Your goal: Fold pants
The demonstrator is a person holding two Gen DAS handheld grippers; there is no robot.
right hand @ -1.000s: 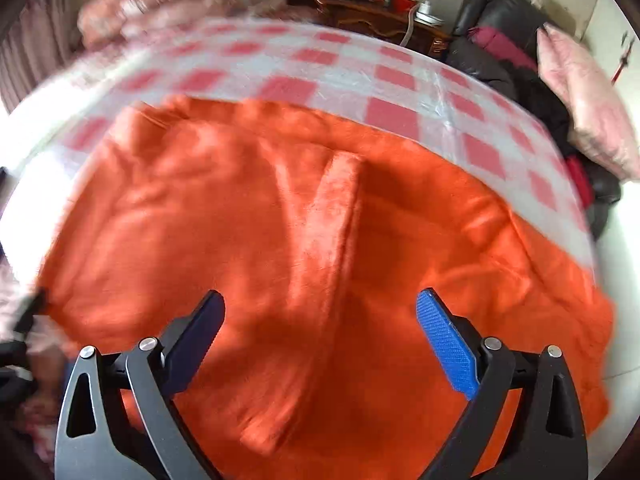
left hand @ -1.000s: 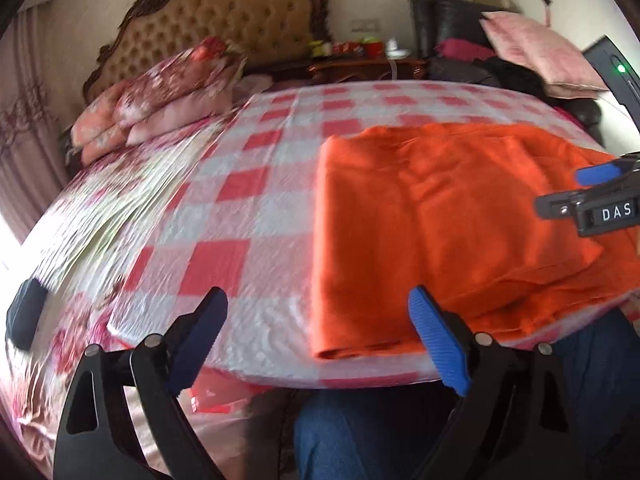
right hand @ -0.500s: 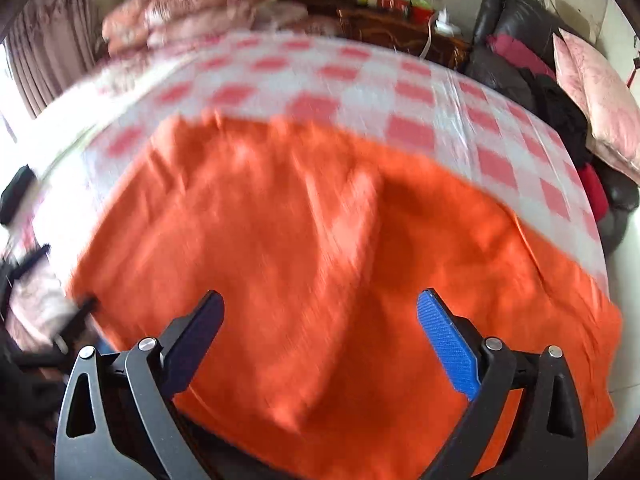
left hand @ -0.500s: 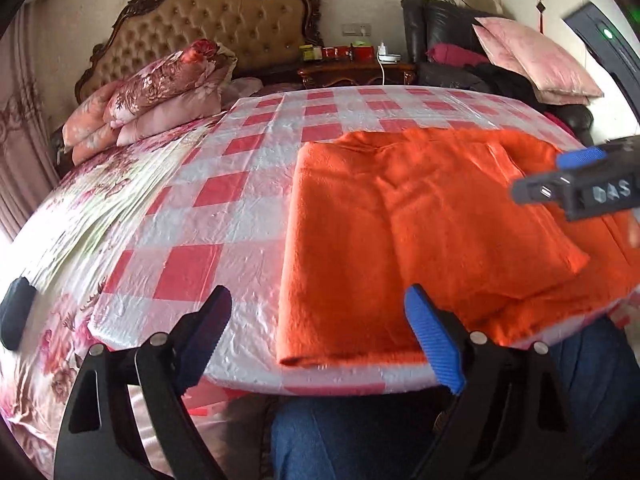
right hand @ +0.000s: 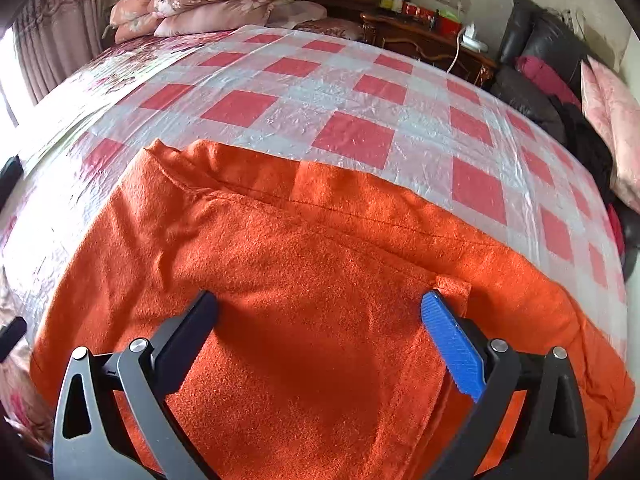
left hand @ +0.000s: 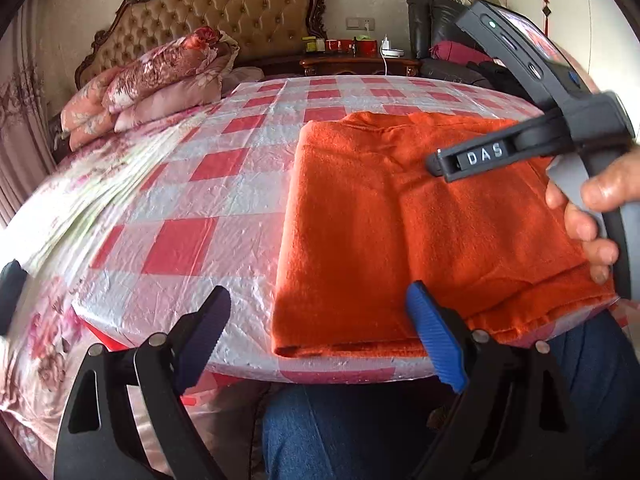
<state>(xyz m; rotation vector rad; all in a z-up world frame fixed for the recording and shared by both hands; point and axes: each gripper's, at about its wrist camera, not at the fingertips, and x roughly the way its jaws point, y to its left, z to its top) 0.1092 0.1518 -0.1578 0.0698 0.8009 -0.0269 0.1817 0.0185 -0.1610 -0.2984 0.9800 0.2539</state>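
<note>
The orange pants (right hand: 304, 320) lie folded into a thick rectangle at the near edge of the bed, and your right gripper (right hand: 320, 312) hangs just above them with its jaws opening, already about as wide as they go; cloth spreads beneath the fingers, but nothing is pinched between them. Beside its blue pad (right hand: 452, 344) a small belt loop (right hand: 454, 286) stands up from the top layer. Your left gripper (left hand: 320, 320) is also spread wide and empty, poised over the near left corner of the pants, where the folded edge meets the red-and-white checked plastic sheet (left hand: 192, 200) covering the bed. Your right hand (left hand: 592, 216) shows at the edge of the left view, wrapped round its handle. It looks like you are between folds, or on the last tidy-up: the stack is compact, though the layers at the near right edge sit uneven. If another fold is wanted, you will need to bring both sets of jaws down onto one edge, pinch all the layers together, and carry them across evenly. Beyond, floral quilts (left hand: 152, 80) are piled against the tufted headboard (left hand: 224, 16).
</note>
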